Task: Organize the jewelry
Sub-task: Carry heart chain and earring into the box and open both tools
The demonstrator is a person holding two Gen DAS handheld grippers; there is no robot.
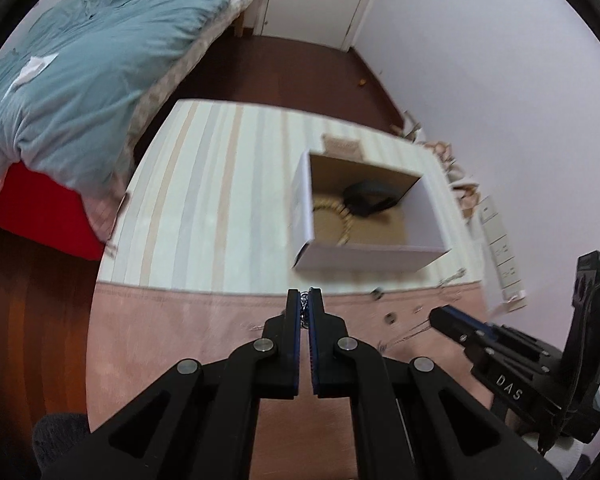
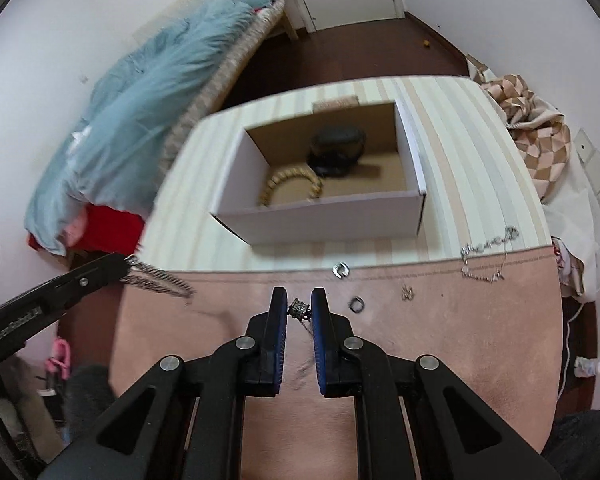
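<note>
An open white cardboard box stands on the table and holds a gold bead bracelet and a black watch. My left gripper is shut on a silver chain, which hangs from its tip at the table's left edge in the right wrist view. My right gripper is closed on a small silver pendant with a thin chain, just above the pink cloth. It shows at the right in the left wrist view.
Two silver rings, a small earring and a silver bracelet lie on the pink cloth. The striped tablecloth lies under the box. A bed with a blue duvet stands left, a checked bag right.
</note>
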